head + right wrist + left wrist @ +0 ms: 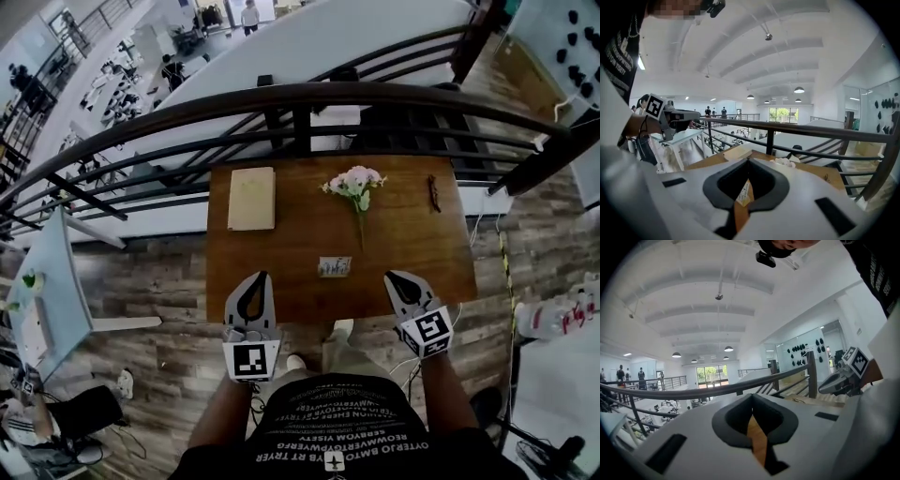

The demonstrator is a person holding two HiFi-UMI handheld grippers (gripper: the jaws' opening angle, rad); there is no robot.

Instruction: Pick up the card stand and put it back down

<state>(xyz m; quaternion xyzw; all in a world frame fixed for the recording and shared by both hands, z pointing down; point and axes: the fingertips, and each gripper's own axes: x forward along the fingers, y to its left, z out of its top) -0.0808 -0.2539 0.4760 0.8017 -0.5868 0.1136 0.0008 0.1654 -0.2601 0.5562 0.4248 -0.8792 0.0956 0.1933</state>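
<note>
Card stand (335, 266) sits on table (412, 244); long axis runs left-right.

The person wears a black T-shirt (337, 427) with white lettering. The left gripper (257, 278) and right gripper (396, 277) are pale grey, with black-and-white marker cubes (251, 360).

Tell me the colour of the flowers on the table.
The flowers are pale pink, with a green stem; the head view shows it best.
</note>
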